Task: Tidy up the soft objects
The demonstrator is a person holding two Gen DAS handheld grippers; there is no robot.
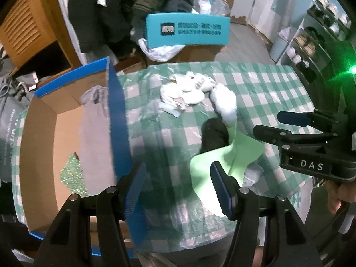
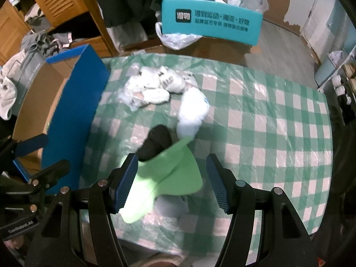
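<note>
From your left, the box [image 1: 66, 120] already holds a grey garment [image 1: 95, 133], and both the left tongs [image 1: 178, 191] and right tongs [image 2: 171, 182] hang released, gripping nothing. The green cloth [image 2: 169, 173] on the counter [image 2: 267, 120] looks light, limp and thin, so pinch a raised fold. Only the left view shows inside the box; the right view shows the white socks [image 2: 155, 86] and black sock [image 2: 155, 142] more plainly.

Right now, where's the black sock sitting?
The black sock lies on the checkered tablecloth near the middle of both views, between the blue-walled cardboard box to its left and the fluffy white item, its near end tucked under the light green cloth.
</note>
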